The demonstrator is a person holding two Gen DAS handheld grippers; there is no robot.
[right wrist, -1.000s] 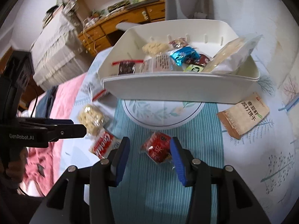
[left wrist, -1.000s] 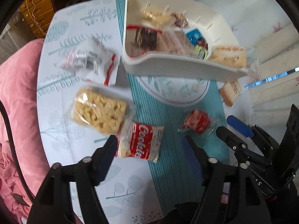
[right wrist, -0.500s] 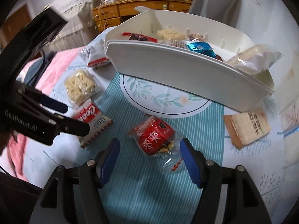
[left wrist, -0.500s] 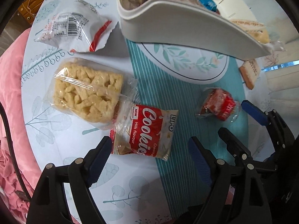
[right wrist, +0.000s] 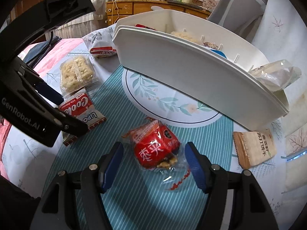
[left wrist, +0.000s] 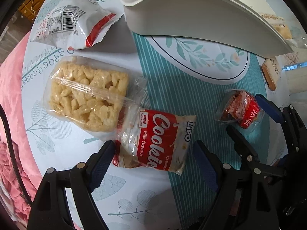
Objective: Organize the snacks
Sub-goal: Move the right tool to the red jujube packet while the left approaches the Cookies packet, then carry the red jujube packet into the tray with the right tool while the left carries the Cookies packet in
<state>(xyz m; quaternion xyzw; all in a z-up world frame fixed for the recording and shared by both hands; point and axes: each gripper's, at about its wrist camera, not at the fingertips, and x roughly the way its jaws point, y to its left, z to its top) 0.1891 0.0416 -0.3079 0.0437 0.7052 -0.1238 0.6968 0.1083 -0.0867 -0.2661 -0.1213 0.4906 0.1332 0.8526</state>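
Left wrist: wide-open jaws astride cookie packet [left wrist: 155, 143], untouched

We see a cluttered wooden drawer dresser [right wrist: 153, 9] behind a round leaf-printed table [right wrist: 278, 30], beside a pink quilted bed [left wrist: 11, 88].
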